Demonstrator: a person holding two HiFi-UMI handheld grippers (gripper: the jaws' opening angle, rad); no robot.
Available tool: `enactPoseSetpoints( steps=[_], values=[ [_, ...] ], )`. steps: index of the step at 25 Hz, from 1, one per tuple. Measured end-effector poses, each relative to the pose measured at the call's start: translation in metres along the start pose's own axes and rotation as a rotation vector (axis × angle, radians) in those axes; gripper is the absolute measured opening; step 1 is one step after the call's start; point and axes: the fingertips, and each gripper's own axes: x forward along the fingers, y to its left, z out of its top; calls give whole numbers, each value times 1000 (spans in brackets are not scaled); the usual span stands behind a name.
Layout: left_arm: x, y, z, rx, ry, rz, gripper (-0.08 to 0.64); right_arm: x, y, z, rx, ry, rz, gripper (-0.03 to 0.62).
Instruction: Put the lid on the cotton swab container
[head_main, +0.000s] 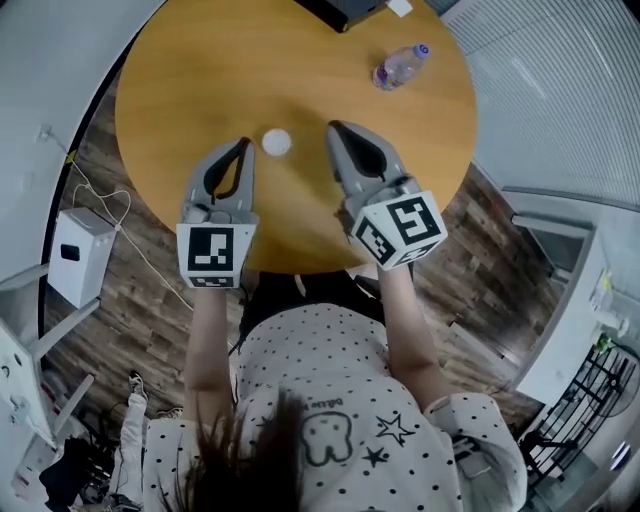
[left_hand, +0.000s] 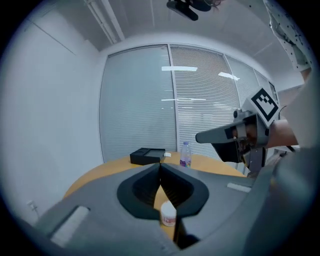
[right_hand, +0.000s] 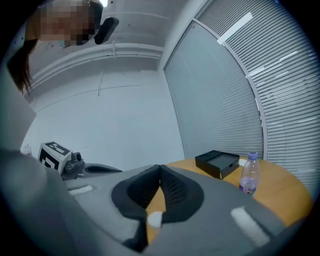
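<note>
A small white round cotton swab container (head_main: 276, 142) stands alone on the round wooden table (head_main: 190, 70). In the head view both grippers flank it, held above the table. My left gripper (head_main: 245, 144) is to its left with jaw tips together and nothing between them. My right gripper (head_main: 332, 126) is to its right, also shut and empty. In the left gripper view the container (left_hand: 168, 216) shows below the closed jaws (left_hand: 160, 165), white-topped with a reddish label. In the right gripper view the container (right_hand: 154, 219) sits blurred under the shut gripper (right_hand: 160, 167).
A clear plastic bottle (head_main: 400, 67) with a purple label stands at the table's far right, and a black tray-like box (head_main: 345, 10) lies at the far edge. A white box (head_main: 78, 255) with cables sits on the wooden floor at the left. Blinds cover the windows beyond.
</note>
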Motion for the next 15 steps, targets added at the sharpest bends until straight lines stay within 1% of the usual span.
enactPoseSetpoints(
  steps=[4, 7, 10, 15],
  values=[
    [-13, -6, 34, 6, -55, 61, 11, -25, -6, 21, 6, -38, 8, 4],
    [-23, -12, 47, 7, -75, 104, 11, -44, -7, 35, 3, -72, 23, 3],
    [-36, -20, 66, 16, -113, 132, 11, -63, -7, 48, -15, -98, 32, 3],
    [-54, -36, 97, 28, -170, 163, 9, -96, -15, 70, -35, -136, 19, 4]
  ],
)
